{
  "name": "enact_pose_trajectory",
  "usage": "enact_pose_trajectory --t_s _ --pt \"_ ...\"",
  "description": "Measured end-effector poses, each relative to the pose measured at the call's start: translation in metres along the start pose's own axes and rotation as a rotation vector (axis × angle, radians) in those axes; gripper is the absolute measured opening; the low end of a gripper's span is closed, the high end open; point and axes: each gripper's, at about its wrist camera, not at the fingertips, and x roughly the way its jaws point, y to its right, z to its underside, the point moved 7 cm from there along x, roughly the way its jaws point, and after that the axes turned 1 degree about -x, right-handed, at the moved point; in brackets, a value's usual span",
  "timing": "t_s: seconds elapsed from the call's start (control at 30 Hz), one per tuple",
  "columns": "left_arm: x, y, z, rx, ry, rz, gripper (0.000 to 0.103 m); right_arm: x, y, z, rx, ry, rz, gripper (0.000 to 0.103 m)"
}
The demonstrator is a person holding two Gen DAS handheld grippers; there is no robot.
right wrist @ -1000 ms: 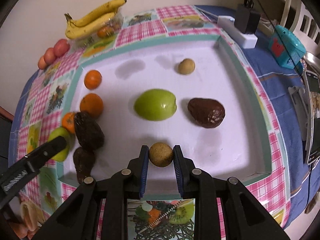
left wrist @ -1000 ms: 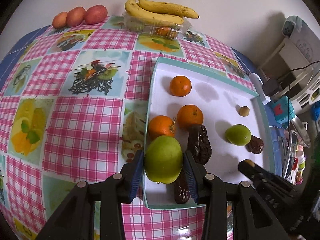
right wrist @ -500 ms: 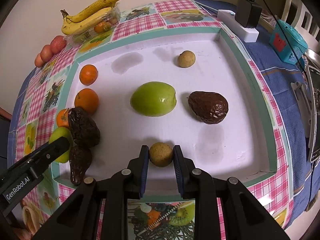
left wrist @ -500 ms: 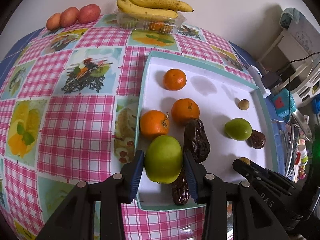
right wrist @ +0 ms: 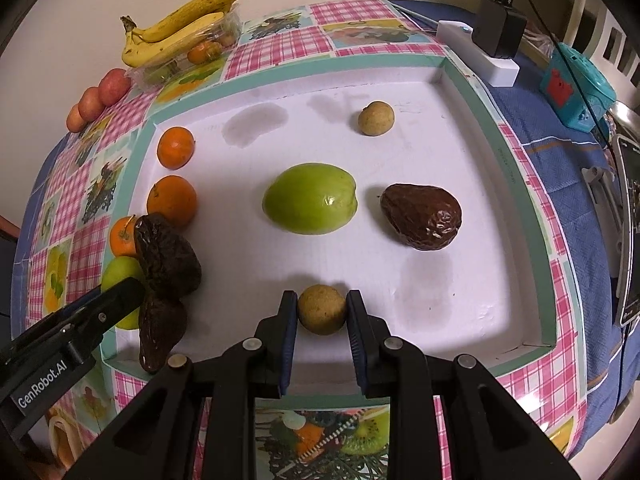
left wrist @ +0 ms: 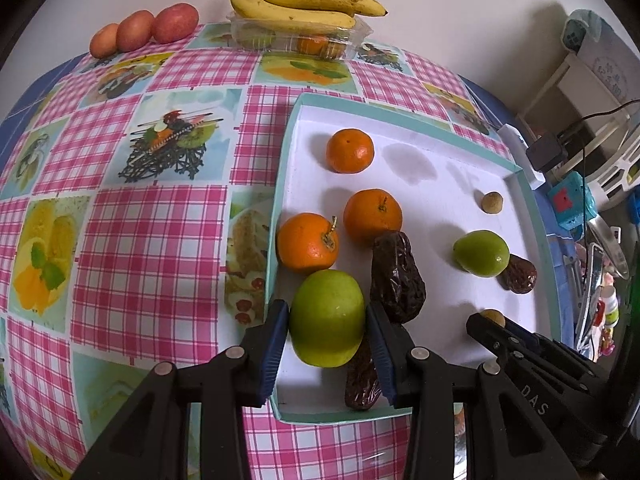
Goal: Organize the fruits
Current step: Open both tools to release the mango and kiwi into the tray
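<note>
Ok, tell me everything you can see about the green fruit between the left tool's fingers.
The green fruit is smooth, apple-like and yellow-green, with a faint sheen and no visible stem. It sits between the blue pads of the left tool, which is shut on it, at the near left corner of the white tray. An orange lies just behind it and a wrinkled dark brown fruit beside it; contact is unclear.

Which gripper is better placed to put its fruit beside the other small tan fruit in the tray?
Right gripper: it holds a small tan fruit, and the matching one lies straight ahead.
</note>
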Motion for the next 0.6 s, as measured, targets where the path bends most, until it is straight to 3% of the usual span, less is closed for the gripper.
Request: enact_pose_trajectory --t_s 0.07,0.17,0.3,0.33,0.37,0.4,0.43,0.53,0.6 --pt "-0.001 -0.001 0.0 0.0 -0.002 -0.001 0.044 0.0 0.0 0.0 -0.002 0.001 0.002 0.028" --pt "-0.004 -0.001 0.001 0.002 -0.005 0.008 0.045 0.0 -0.002 0.001 -0.004 0.003 0.006 0.042" --pt "-0.015 -0.002 0.001 0.012 0.014 0.015 0.046 -0.003 -0.004 0.002 -0.005 0.009 0.014 0.045" --pt "-0.02 -0.002 0.001 0.013 0.02 0.018 0.047 -0.005 -0.004 0.001 -0.005 0.016 0.017 0.048" --pt "-0.023 -0.004 0.001 0.013 0.025 0.021 0.048 -0.008 -0.004 0.0 -0.003 0.03 0.023 0.06" --pt "-0.029 -0.007 0.0 0.01 0.039 0.023 0.053 -0.011 -0.004 -0.001 -0.003 0.044 0.028 0.07" --pt "-0.035 -0.011 -0.001 0.005 0.055 0.019 0.061 -0.014 -0.006 -0.003 -0.004 0.059 0.031 0.072" --pt "-0.048 -0.029 -0.004 -0.013 0.092 -0.025 0.072 -0.021 -0.009 -0.004 -0.011 0.089 0.038 0.074" --pt "-0.053 -0.05 -0.006 -0.039 0.11 -0.088 0.083 -0.024 -0.013 -0.004 -0.012 0.106 0.043 0.09"
